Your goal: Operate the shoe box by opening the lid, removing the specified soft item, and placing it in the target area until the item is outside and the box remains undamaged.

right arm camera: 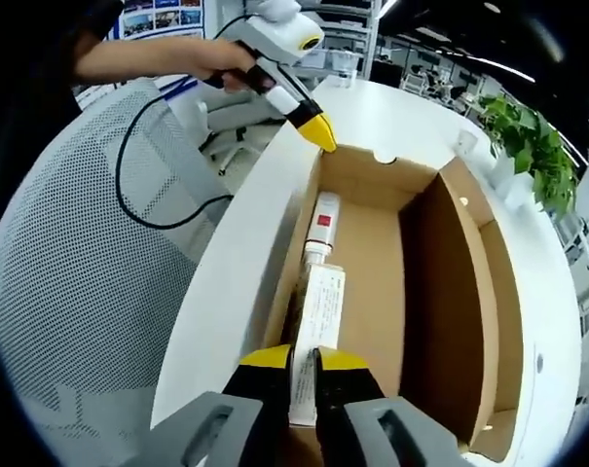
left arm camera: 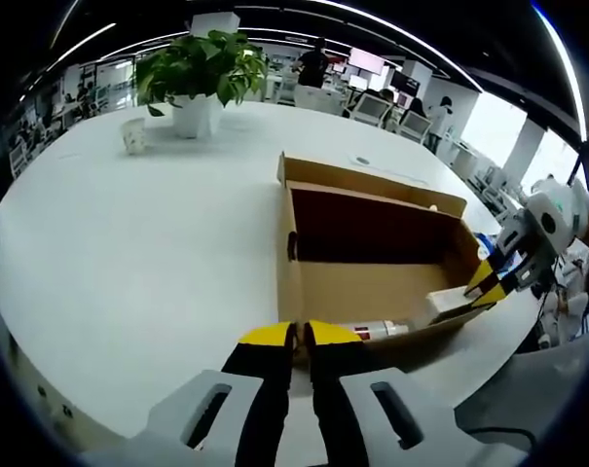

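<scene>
My left gripper [left arm camera: 300, 334] sits jaws together at the near wall of the open shoe box [left arm camera: 372, 292]. My right gripper [right arm camera: 303, 357] pinches one white packet [right arm camera: 315, 321] inside it; one white tube [right arm camera: 321, 222] lies beyond, its label unreadable.

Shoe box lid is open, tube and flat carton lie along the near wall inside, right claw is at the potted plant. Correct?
Not quite: the right claw is at the flat carton inside the shoe box, not the potted plant, as the right gripper view shows. Lid open, tube and carton along the wall: correct.
</scene>
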`<state>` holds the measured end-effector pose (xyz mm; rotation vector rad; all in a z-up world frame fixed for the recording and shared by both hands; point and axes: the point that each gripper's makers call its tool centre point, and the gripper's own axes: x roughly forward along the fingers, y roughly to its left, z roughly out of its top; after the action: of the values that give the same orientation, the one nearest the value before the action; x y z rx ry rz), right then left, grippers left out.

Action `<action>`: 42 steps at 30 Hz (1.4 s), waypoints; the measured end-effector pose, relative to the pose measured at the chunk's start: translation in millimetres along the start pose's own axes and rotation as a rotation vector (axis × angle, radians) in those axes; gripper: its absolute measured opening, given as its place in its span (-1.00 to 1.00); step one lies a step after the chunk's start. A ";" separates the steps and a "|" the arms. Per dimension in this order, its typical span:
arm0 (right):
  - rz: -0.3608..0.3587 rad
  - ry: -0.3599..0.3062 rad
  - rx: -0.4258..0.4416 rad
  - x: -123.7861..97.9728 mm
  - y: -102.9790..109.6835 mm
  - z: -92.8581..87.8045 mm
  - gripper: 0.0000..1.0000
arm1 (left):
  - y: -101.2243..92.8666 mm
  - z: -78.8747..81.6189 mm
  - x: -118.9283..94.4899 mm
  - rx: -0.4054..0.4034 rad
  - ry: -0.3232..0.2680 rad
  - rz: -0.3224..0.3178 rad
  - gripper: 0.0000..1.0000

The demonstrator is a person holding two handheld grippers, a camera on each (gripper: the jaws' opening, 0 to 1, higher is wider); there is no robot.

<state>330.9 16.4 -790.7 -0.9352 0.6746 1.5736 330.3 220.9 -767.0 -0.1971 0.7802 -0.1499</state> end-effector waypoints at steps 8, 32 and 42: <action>-0.020 -0.015 0.030 -0.6 -4.0 -1.1 -0.85 | 0.3 -0.3 0.2 -0.002 -0.001 -0.005 -0.93; 0.008 -0.035 0.064 -0.1 -3.7 0.1 -0.91 | -29.8 27.4 0.7 0.203 0.002 -0.065 -0.82; 0.007 -0.041 0.072 0.1 -3.1 0.3 -0.91 | -60.1 31.8 16.7 0.342 0.060 -0.167 -0.69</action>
<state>333.9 17.3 -790.4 -0.8463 0.7013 1.5602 360.9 162.8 -742.5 0.0675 0.7853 -0.4448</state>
